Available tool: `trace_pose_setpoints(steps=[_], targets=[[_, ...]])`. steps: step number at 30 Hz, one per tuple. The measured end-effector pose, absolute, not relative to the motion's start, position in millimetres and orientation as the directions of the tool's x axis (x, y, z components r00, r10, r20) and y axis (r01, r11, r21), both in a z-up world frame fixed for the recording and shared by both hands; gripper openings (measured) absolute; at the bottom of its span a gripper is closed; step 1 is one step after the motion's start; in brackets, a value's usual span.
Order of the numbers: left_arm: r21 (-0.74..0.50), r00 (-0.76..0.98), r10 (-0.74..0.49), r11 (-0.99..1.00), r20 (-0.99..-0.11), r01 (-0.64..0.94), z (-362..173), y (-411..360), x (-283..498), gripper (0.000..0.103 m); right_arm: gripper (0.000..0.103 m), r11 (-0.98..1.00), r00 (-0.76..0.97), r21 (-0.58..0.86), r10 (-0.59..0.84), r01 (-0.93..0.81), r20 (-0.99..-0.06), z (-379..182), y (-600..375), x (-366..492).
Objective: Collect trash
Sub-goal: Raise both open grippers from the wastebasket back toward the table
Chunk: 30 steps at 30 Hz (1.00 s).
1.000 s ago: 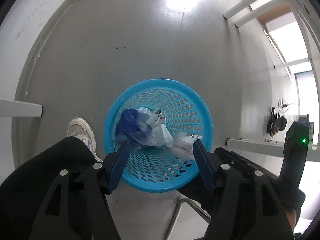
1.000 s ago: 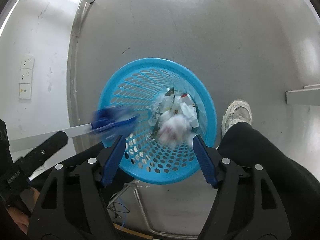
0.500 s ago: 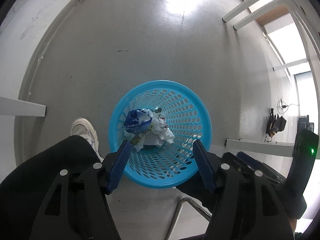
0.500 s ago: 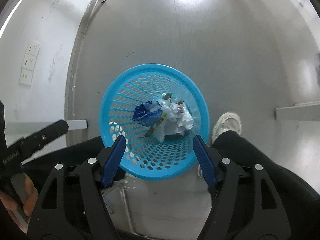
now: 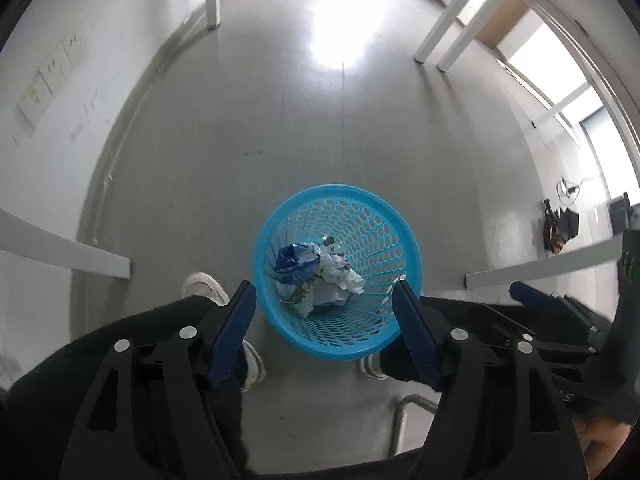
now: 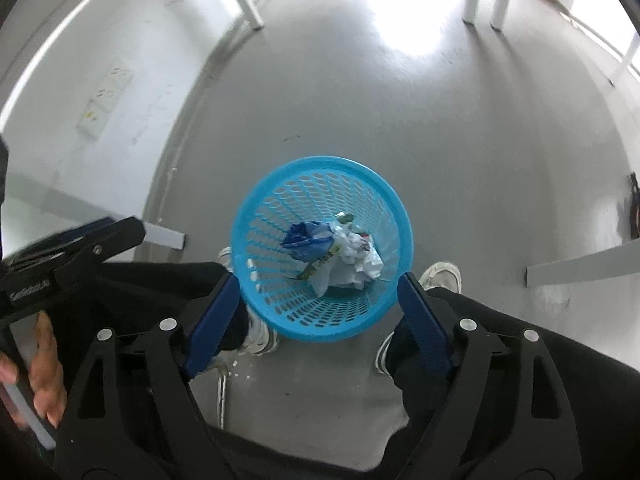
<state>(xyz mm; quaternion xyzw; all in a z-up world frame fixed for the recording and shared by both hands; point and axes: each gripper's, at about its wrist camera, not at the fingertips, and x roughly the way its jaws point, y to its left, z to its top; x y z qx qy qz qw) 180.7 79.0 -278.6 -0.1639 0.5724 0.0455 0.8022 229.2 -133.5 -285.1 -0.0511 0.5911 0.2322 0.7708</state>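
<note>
Crumpled white paper (image 5: 340, 280) and a blue wrapper (image 5: 294, 260) lie inside the blue basket (image 5: 400, 236), which stands on the grey floor (image 5: 280, 120) just ahead of and between the spread, empty fingers of the left gripper (image 5: 325, 330). The right gripper (image 6: 320, 320) likewise hangs wide apart above the basket, holding nothing.

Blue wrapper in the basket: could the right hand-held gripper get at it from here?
Probably yes. The blue wrapper lies on top of the trash in the open basket, and the right hand-held gripper hangs open above it.
</note>
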Motion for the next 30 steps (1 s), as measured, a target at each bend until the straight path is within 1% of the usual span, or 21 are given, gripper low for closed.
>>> trace_pose_setpoints(steps=[3,6,8,13,15,20,21,23,27,30], targets=[[-0.177,0.359,-0.091,0.960,-0.929,-0.215,-260,72,165,0.074,0.078,0.874,0.220,0.180,0.305,-0.452,-0.927,-267,-136,214],[-0.187,0.387,-0.099,0.962,-0.917,-0.197,-243,70,151,0.077,0.080,0.863,0.257,0.141,0.295,-0.485,-0.920,-250,-138,199],[-0.197,0.417,-0.102,0.961,-0.903,-0.192,-228,71,140,0.082,0.082,0.858,0.274,0.121,0.289,-0.499,-0.917,-241,-141,190],[-0.208,0.464,-0.108,0.963,-0.879,-0.170,-203,65,113,0.089,0.084,0.848,0.305,0.106,0.300,-0.519,-0.904,-214,-154,166],[-0.199,0.490,-0.099,0.967,-0.866,-0.156,-192,60,98,0.091,0.088,0.843,0.317,0.111,0.316,-0.526,-0.895,-202,-160,156],[-0.199,0.557,-0.091,0.970,-0.825,-0.137,-164,50,65,0.097,0.092,0.829,0.396,0.099,0.363,-0.550,-0.844,-157,-180,122],[-0.192,0.578,-0.081,0.972,-0.812,-0.133,-155,48,58,0.097,0.094,0.829,0.416,0.092,0.368,-0.551,-0.832,-149,-185,116],[-0.176,0.616,-0.061,0.976,-0.785,-0.128,-138,45,46,0.097,0.094,0.833,0.463,0.075,0.377,-0.548,-0.802,-129,-196,104],[-0.170,0.667,-0.069,0.982,-0.742,-0.087,-111,39,32,0.097,0.094,0.843,0.523,0.076,0.398,-0.532,-0.754,-97,-213,89],[-0.147,0.730,-0.046,0.986,-0.682,-0.075,-87,35,21,0.097,0.094,0.848,0.563,0.091,0.423,-0.522,-0.710,-71,-225,82]])
